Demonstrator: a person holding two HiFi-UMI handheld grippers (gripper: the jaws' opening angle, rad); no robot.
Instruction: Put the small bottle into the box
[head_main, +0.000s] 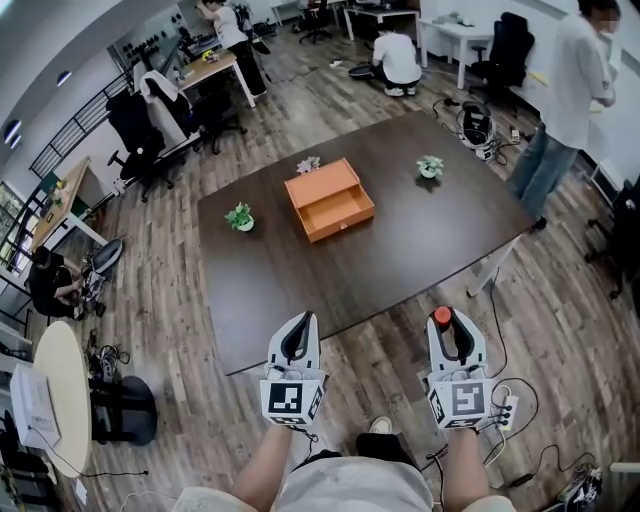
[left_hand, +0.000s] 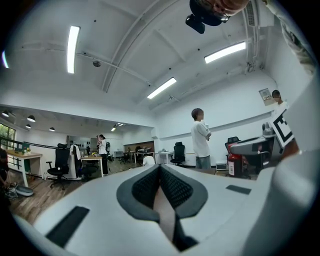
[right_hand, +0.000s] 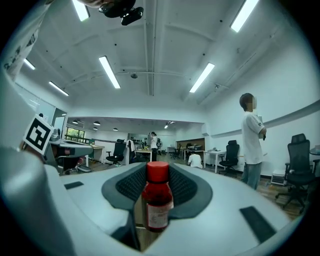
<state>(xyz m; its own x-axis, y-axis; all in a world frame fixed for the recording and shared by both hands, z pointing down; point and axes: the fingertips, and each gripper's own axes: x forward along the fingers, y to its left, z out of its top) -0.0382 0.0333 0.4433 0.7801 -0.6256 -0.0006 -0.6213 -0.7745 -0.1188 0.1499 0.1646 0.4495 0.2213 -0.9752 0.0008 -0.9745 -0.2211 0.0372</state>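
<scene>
A small dark-red bottle (right_hand: 158, 202) with a red cap (head_main: 442, 316) stands upright between the jaws of my right gripper (head_main: 452, 325), which is shut on it. The right gripper sits just off the near edge of the dark table (head_main: 400, 240), at the lower right of the head view. My left gripper (head_main: 297, 330) hovers over the table's near edge, its jaws shut with nothing between them (left_hand: 161, 192). The open orange box (head_main: 330, 199) lies at the table's middle, far from both grippers, its tray showing empty.
Three small potted plants (head_main: 240, 216) (head_main: 430, 166) (head_main: 308, 163) stand on the table around the box. A person in white (head_main: 570, 100) stands past the table's far right corner. Cables and a power strip (head_main: 505, 408) lie on the wood floor by my right side. Office chairs and desks fill the background.
</scene>
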